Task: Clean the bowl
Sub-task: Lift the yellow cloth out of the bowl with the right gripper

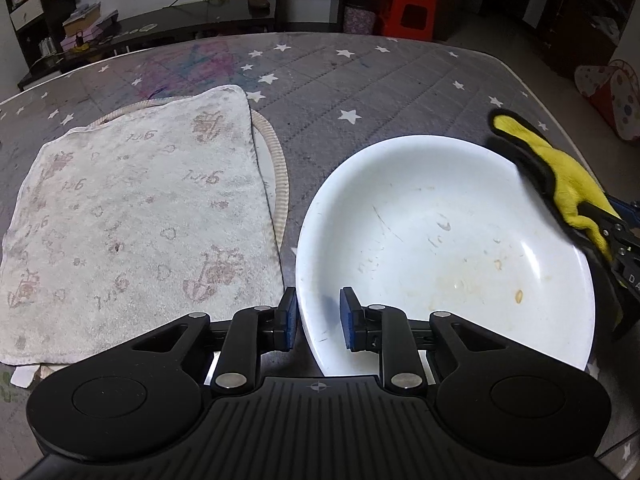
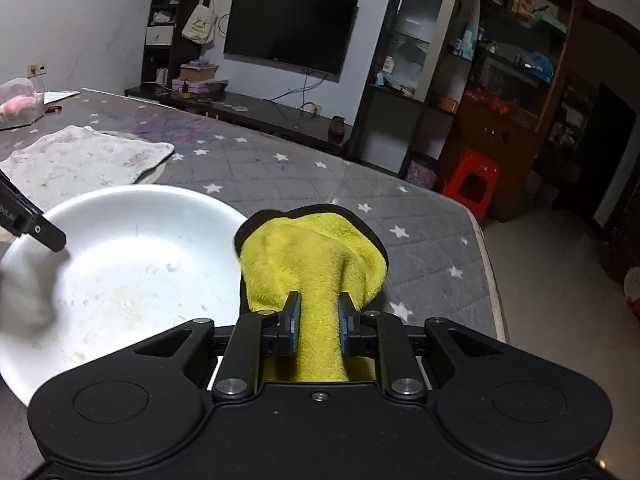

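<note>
Nearest the lens, my left gripper (image 1: 318, 318) is clamped on the near rim of the white bowl (image 1: 440, 240), one pad outside and one inside, evidently to steady it for wiping. To its left a patterned towel (image 1: 136, 216) lies flat over a round mat (image 1: 280, 184), likely a drying spot. The bowl sits on the star-print table cover (image 1: 360, 80), dried food smears (image 1: 464, 280) inside. At its right edge, my right gripper (image 2: 319, 324) pinches a yellow cloth (image 2: 316, 256), poised over the rim.
</note>
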